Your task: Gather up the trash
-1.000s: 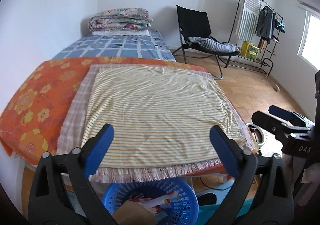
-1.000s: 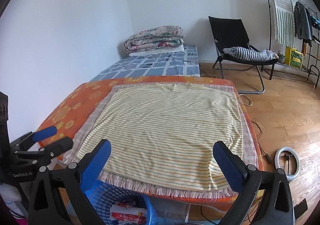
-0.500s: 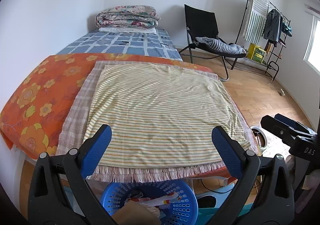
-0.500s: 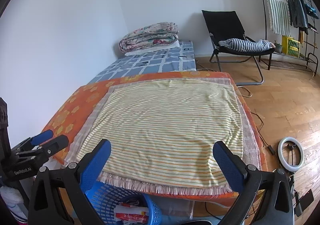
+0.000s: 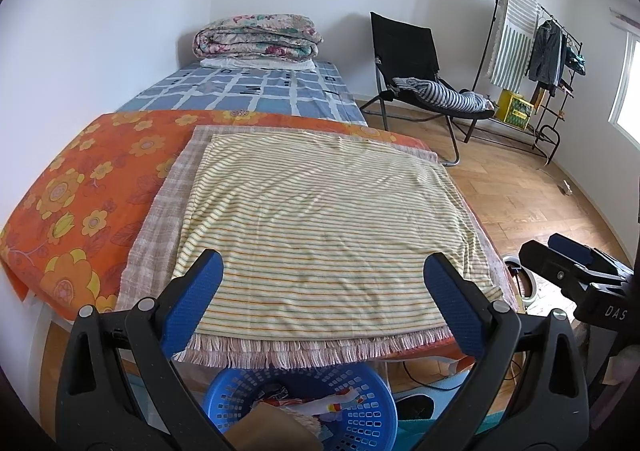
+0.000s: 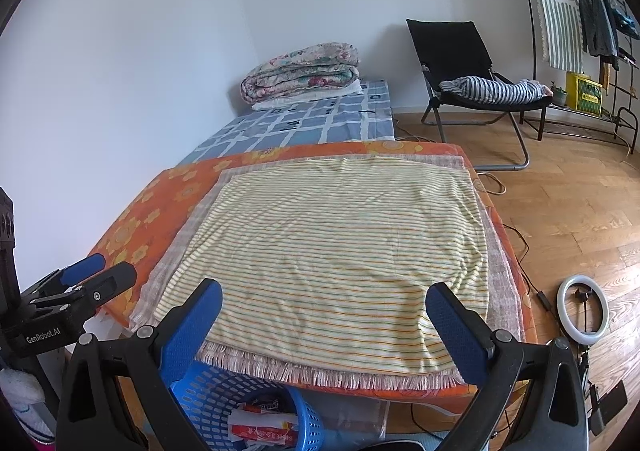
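With both grippers raised over the bed's foot, left gripper (image 5: 320, 283) and right gripper (image 6: 324, 311) keep jaws apart, empty; trash sits in the blue basket (image 5: 360, 411) below, probably for easy dropping.

A round blue basket (image 5: 360, 415) with holes in its sides stands on the floor, just under the bed's near edge. It holds trash (image 6: 260, 425): red and white wrappers and a brown paper piece.

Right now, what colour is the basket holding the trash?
Blue, a perforated plastic basket; clearest in the left wrist view.
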`<state>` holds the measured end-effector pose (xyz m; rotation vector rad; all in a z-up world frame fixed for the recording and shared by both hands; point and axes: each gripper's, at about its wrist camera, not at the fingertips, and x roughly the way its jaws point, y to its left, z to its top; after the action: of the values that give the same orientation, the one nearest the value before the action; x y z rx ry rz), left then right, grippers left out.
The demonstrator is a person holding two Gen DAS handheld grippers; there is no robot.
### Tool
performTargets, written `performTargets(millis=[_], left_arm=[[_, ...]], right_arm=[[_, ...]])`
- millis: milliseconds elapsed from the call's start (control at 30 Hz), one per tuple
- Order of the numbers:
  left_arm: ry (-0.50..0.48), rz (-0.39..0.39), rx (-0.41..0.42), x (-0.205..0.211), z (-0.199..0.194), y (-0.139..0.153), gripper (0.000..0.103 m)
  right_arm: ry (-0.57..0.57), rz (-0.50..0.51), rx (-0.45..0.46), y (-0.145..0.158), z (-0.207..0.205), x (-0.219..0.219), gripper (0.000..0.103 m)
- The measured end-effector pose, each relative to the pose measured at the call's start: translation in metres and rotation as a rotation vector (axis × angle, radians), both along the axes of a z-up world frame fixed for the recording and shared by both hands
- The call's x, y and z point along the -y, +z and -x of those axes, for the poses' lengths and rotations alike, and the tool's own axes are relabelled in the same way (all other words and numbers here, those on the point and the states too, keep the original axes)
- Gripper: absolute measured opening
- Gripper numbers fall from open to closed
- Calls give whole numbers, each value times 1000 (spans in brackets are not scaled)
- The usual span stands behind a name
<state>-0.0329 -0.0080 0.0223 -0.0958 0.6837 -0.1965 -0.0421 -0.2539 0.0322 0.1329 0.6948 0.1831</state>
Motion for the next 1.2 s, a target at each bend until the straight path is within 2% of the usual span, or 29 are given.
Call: performTargets(millis=[1200], left_arm=[[-7,-28,9,4,1,2,102]], right_arm=[[14,-12,-37,-8,-1,0,103]])
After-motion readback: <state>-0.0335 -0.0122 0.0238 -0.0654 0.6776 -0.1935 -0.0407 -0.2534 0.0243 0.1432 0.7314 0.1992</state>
